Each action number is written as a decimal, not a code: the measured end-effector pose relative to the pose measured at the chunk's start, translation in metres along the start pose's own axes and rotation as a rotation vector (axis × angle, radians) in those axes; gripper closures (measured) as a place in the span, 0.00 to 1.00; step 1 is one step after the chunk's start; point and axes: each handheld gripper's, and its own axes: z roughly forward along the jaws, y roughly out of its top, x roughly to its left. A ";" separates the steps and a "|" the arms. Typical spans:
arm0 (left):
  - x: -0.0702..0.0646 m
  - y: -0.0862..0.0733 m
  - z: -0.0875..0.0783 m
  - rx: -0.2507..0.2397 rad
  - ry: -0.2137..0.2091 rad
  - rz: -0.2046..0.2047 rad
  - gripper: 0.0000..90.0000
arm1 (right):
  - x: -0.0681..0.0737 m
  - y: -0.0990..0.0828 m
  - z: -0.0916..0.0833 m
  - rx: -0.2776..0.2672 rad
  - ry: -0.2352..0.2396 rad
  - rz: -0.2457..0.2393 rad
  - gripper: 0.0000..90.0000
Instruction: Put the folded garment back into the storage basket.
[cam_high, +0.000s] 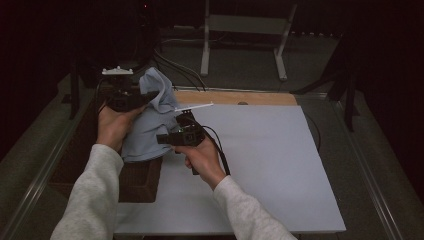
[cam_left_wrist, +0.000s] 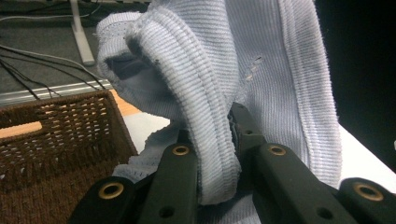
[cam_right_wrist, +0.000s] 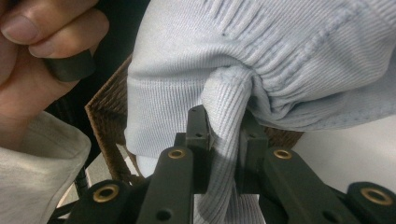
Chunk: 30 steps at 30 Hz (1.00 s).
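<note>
One pale blue ribbed knit garment (cam_high: 150, 120) hangs between two grippers above one brown wicker basket (cam_high: 142, 181). The left gripper (cam_high: 142, 98), at ten o'clock from the right gripper (cam_high: 167, 137), pinches a fold; the right clamps another bunch, jaws nearly closed.

The white board (cam_high: 260, 165) lies open rightward (the wicker basket (cam_high: 142, 180) blocks its left edge).

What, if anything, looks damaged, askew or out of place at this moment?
Nothing stands out. The pale blue garment hangs bunched between the left gripper and the right gripper, each shut on a fold of it, over the brown wicker basket beside the white board. No tear or spill is visible.
</note>
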 end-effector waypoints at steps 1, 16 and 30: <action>0.001 -0.001 -0.001 0.000 -0.001 -0.001 0.92 | 0.001 0.000 0.001 0.000 0.001 0.001 0.88; 0.007 -0.004 -0.005 -0.003 0.004 -0.007 0.92 | 0.006 0.000 0.011 0.010 0.016 0.007 0.88; 0.013 -0.006 -0.010 -0.010 0.013 -0.015 0.92 | 0.010 0.002 0.019 0.018 0.018 0.006 0.88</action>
